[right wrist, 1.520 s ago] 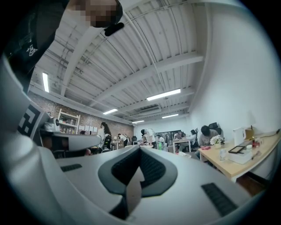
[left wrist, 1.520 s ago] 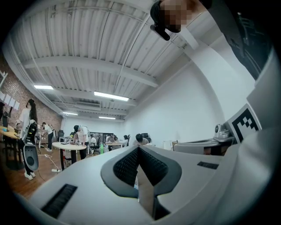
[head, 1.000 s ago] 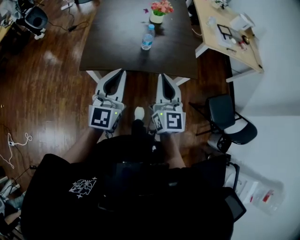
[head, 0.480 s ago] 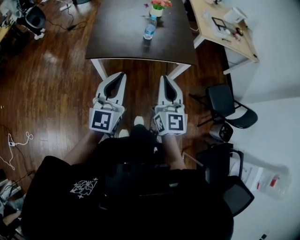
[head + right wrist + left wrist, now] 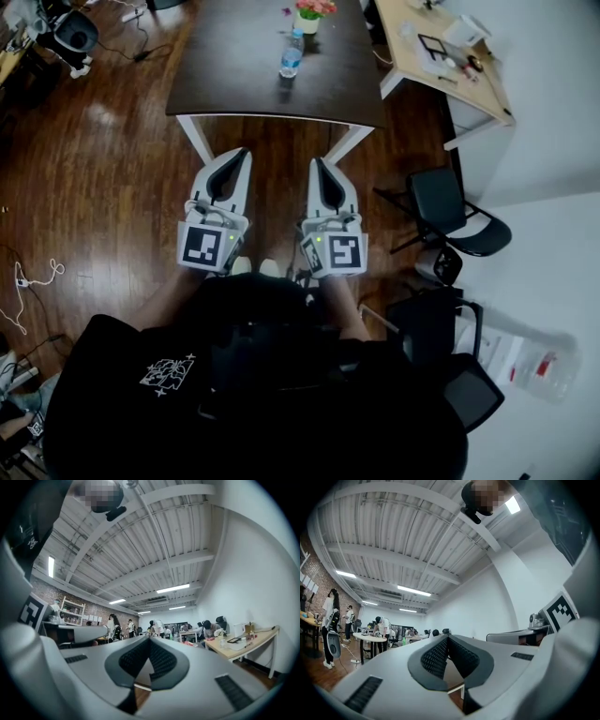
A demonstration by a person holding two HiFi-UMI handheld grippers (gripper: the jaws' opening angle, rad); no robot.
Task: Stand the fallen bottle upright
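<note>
The jaws of the 2 grippers are pressed together on nothing. The left gripper and right gripper are level, side by side, pointing toward the dark table. On it, well apart from them, the bottle stands upright, long axis vertical. It is clear plastic with a blue label.

bottle upright on dark table.

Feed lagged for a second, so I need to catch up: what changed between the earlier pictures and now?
The person has backed away from the table: it and the bottle sit farther up the head view, and floor now shows ahead of the left gripper and right gripper. Unchanged: both grippers shut and empty, bottle upright beside the flower pot.
</note>
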